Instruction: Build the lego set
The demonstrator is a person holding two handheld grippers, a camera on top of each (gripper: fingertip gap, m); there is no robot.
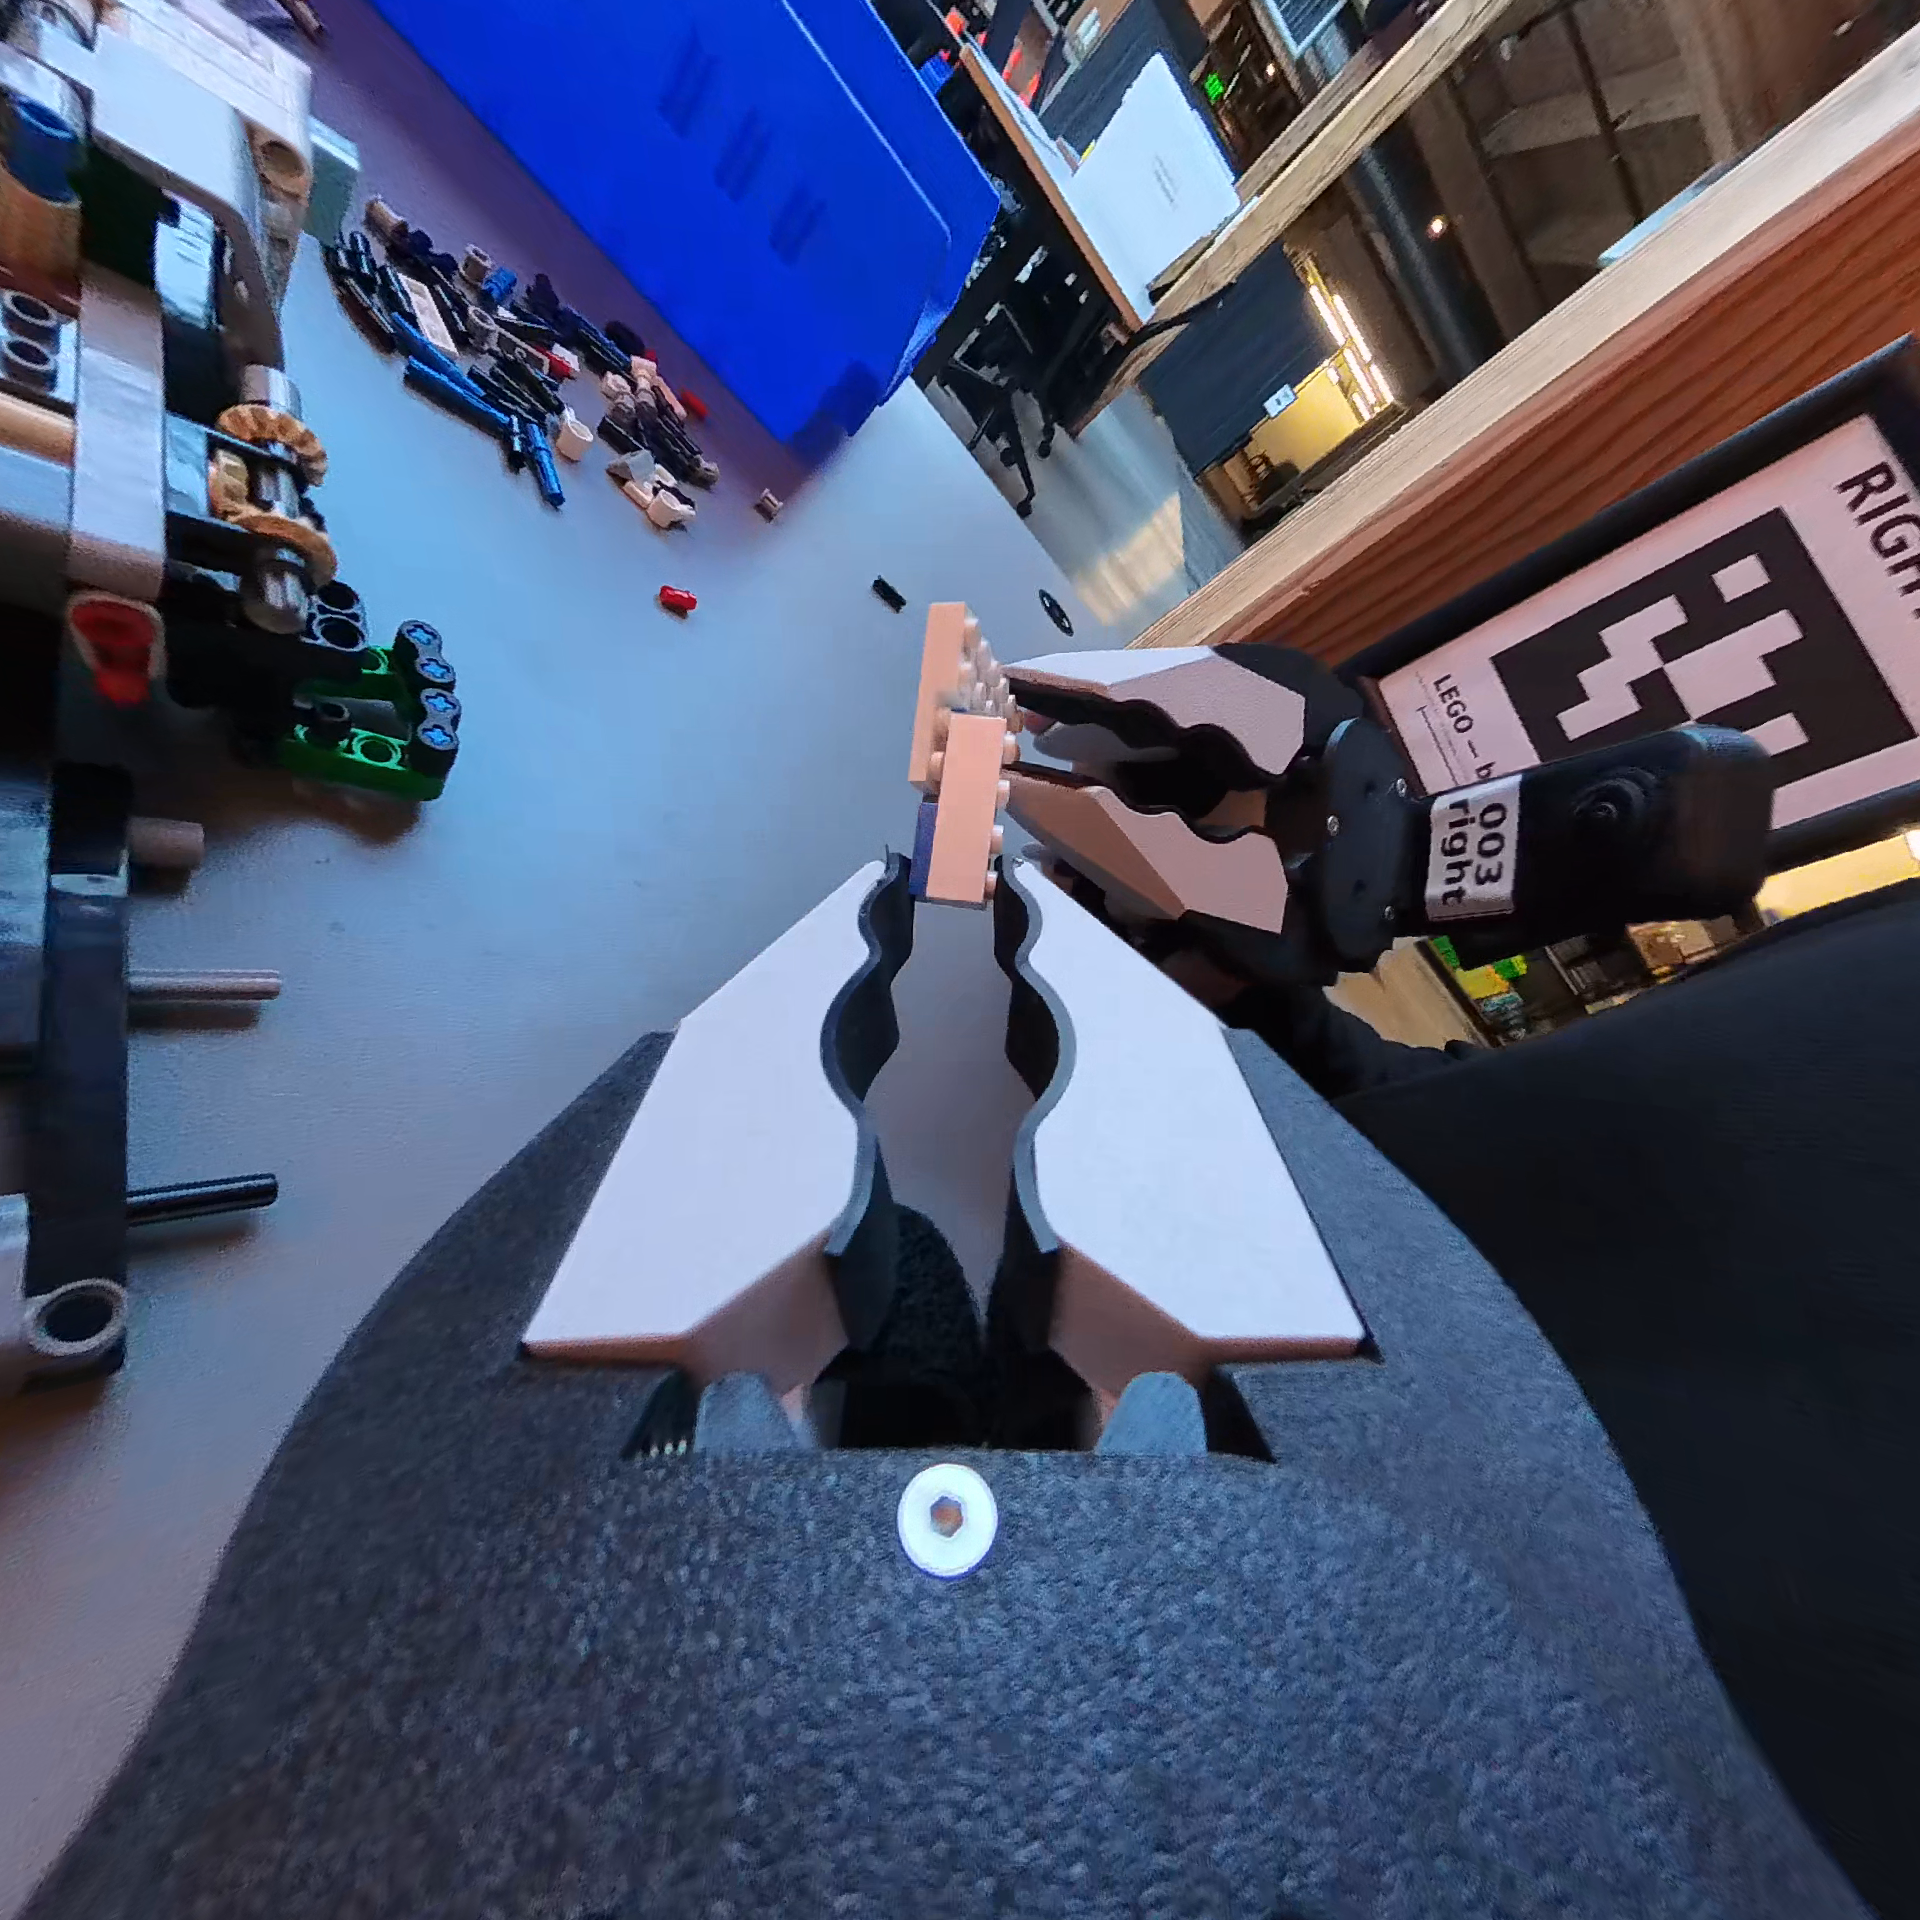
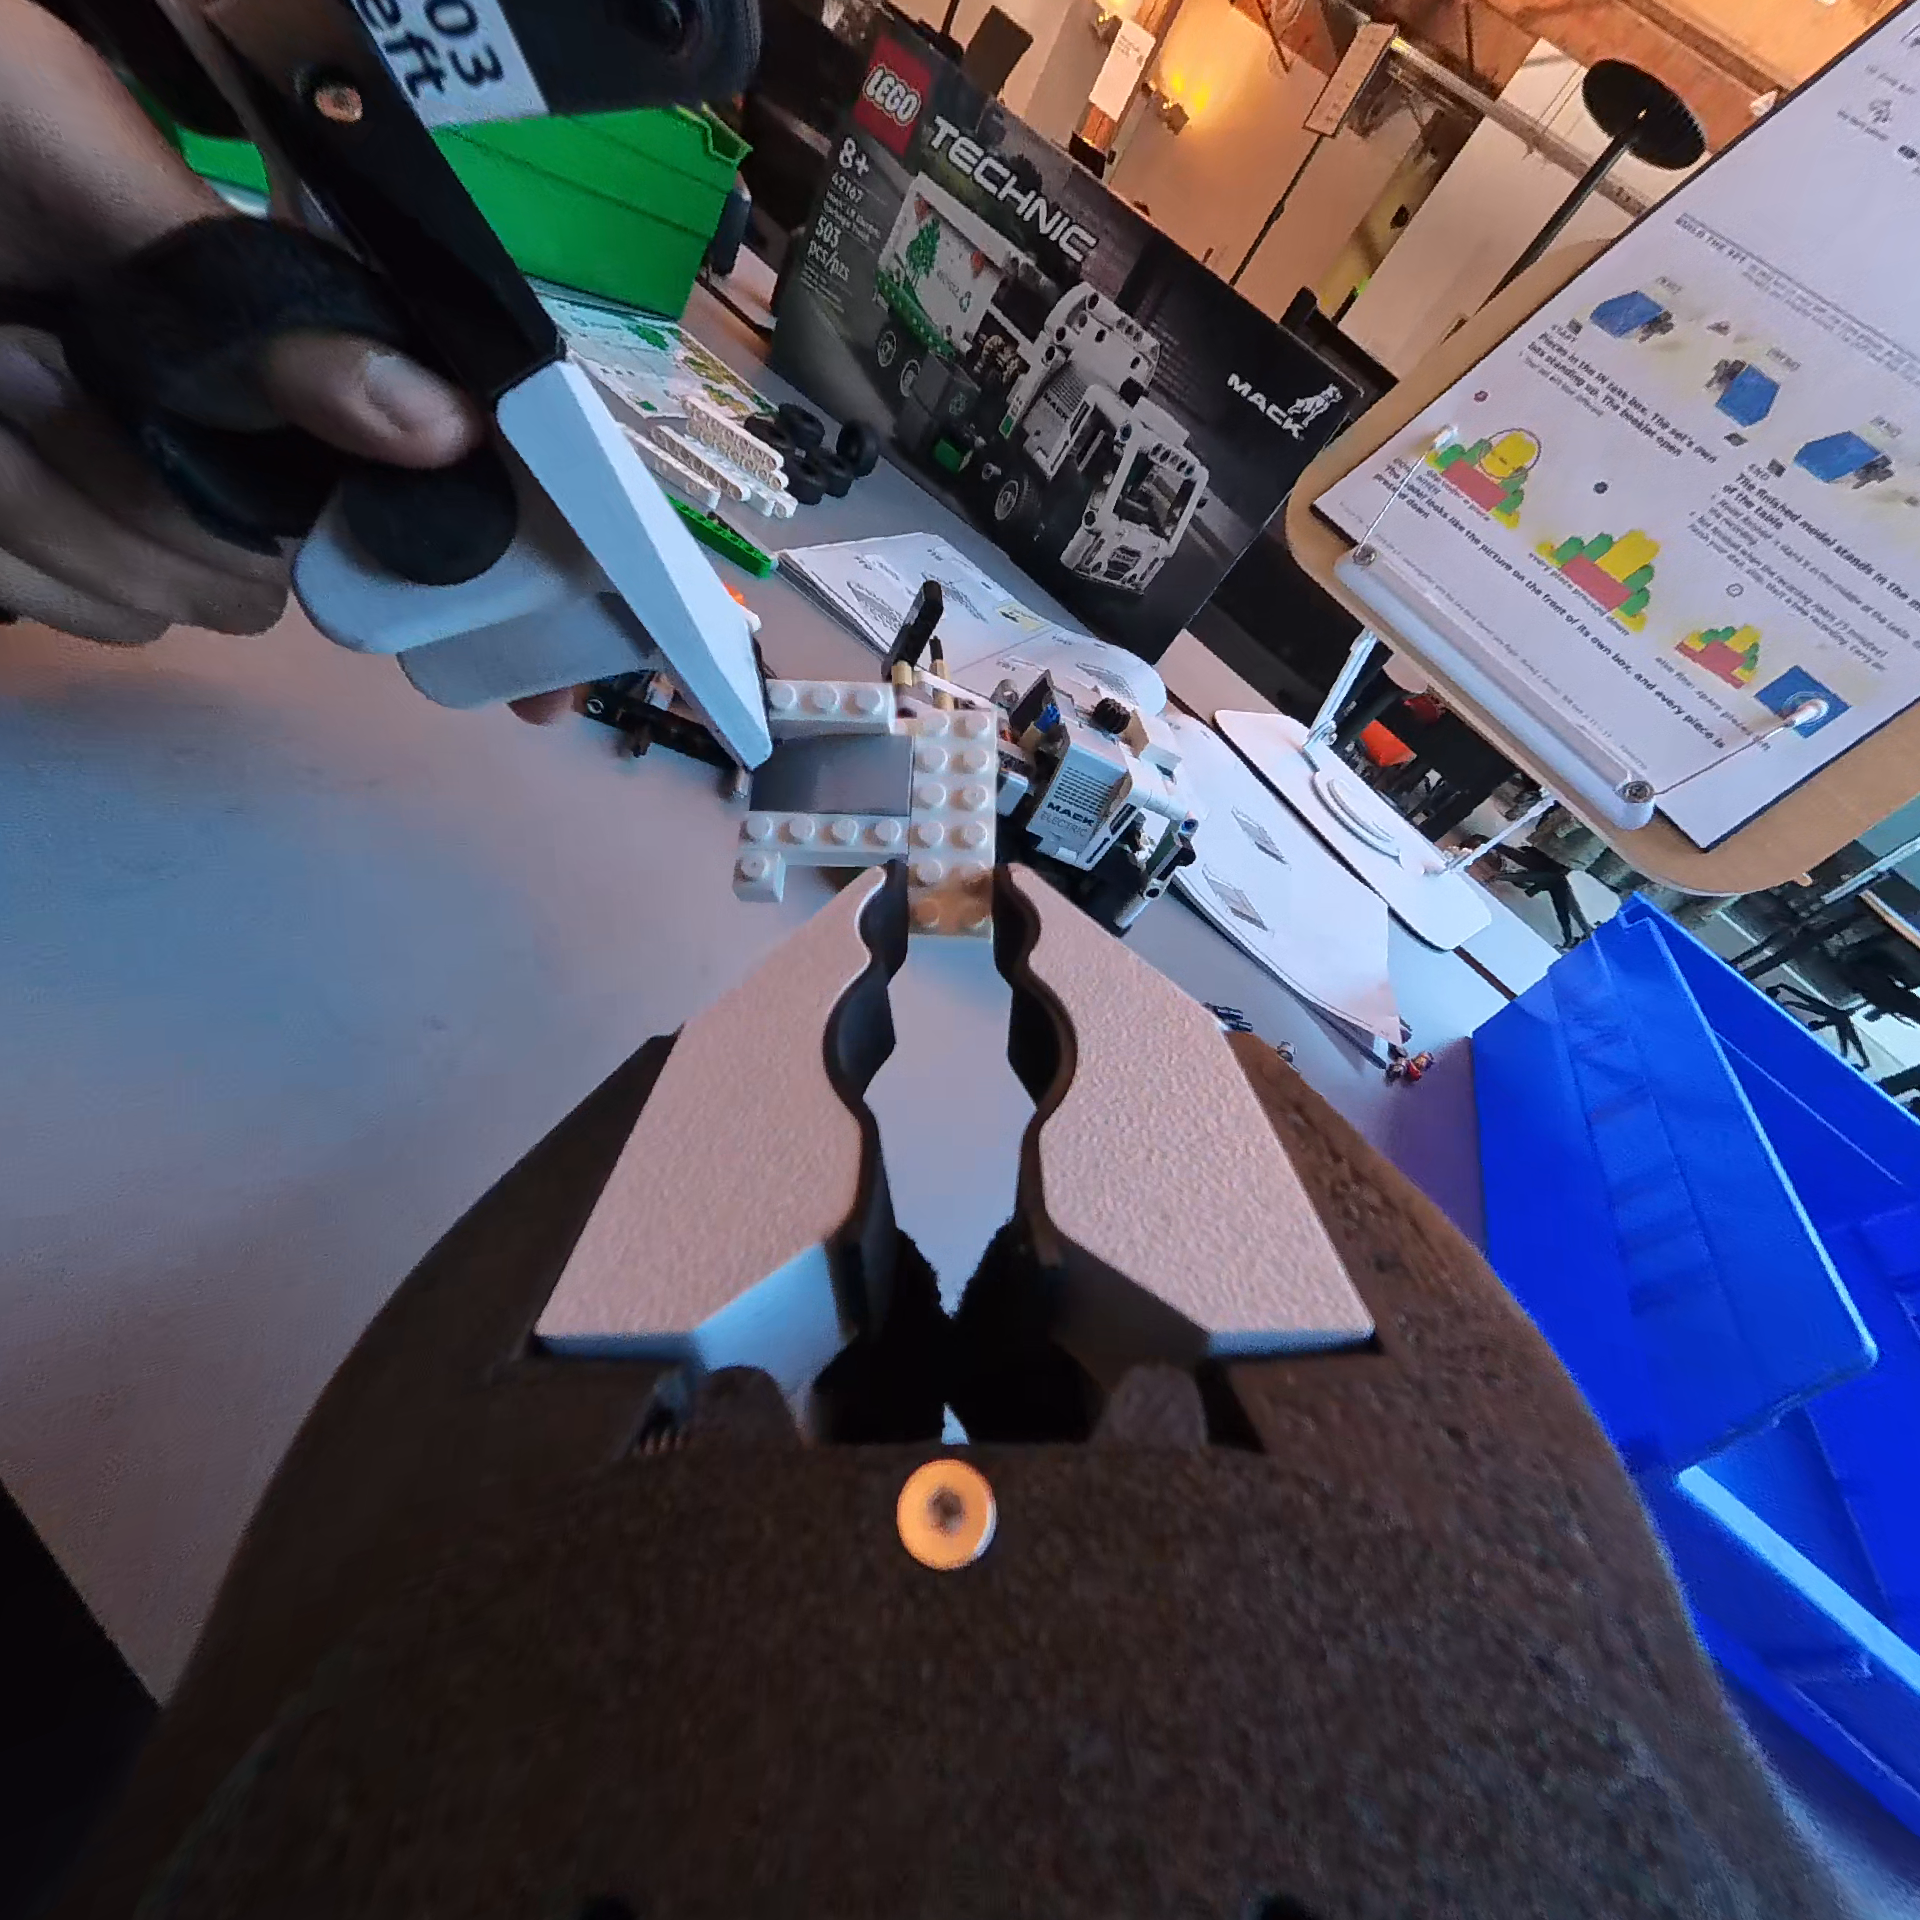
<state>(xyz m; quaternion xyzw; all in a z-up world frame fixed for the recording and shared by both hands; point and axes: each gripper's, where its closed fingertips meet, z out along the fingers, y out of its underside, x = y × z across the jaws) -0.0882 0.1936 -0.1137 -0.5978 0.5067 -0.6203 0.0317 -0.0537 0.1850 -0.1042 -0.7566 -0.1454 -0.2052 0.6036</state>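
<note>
A small white plate assembly (image 2: 951,769) with a smooth grey panel (image 2: 831,795) is held in the air between both grippers. My right gripper (image 2: 943,894) is shut on the end of its studded white plate. My left gripper (image 2: 753,743) comes in from the upper left and grips the assembly by the grey panel's side. In the left wrist view the assembly (image 1: 961,790) is seen edge-on, my left gripper (image 1: 953,868) is shut on its near end, and my right gripper (image 1: 1023,717) clamps its studded far part from the right.
A part-built truck chassis (image 1: 156,520) with a green piece (image 1: 384,727) lies left, and a pile of small parts (image 1: 540,364) beside a blue bin (image 1: 727,187). The truck cab (image 2: 1091,810), set box (image 2: 1039,364), booklet (image 2: 935,603), instruction board (image 2: 1662,468) and green bin (image 2: 603,208) stand beyond. About 4 cm separates my left fingertips from my right.
</note>
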